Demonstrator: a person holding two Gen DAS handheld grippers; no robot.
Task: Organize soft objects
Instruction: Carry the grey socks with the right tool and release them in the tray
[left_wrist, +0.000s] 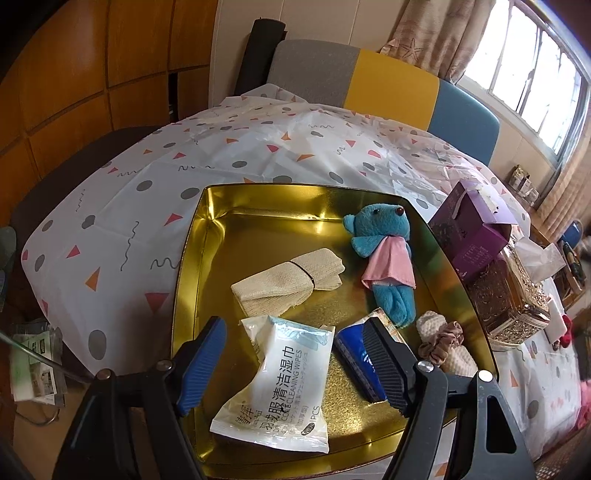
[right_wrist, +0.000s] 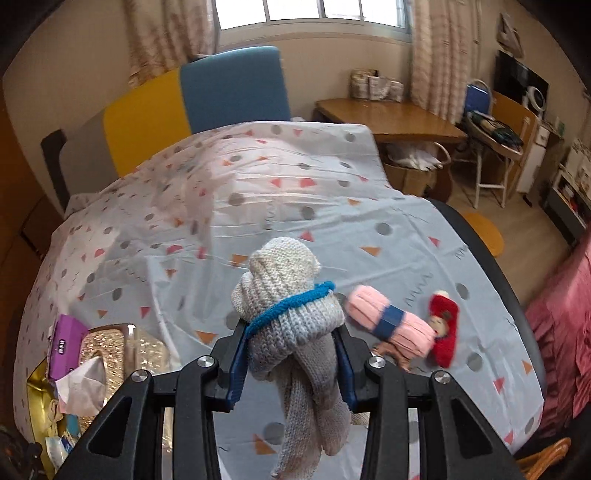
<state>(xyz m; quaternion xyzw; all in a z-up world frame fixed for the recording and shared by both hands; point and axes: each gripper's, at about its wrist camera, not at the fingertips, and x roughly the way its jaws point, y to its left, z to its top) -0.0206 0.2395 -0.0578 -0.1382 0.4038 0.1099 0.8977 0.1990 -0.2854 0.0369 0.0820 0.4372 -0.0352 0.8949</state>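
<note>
A: What do the right tongs (right_wrist: 291, 363) have?

B: A knitted scarf (right_wrist: 291, 314), grey and cream with a blue stripe. The pads squeeze it on both sides. It is up in the air over the bench (right_wrist: 258, 206), and its ends hang down under the tongs.

A: Will it be hard to carry?

B: I think not. It looks light and squishy and will not break. But it is floppy, so the loose ends may drag or catch. Holding the fat bundled middle, like now, seems best.

A: And the left tongs (left_wrist: 295, 363)?

B: Open wide, holding nothing. They hover over the gold tin (left_wrist: 199, 229). A wipes pack (left_wrist: 277, 380) lies under them, not pinched.

A: What else is in the tin?

B: A blue teddy (left_wrist: 384, 266), a cloth roll (left_wrist: 288, 280) and a scrunchie (left_wrist: 443, 339). A pink yarn bundle (right_wrist: 391, 325) and a red doll (right_wrist: 443, 328) wait on the bench
</note>
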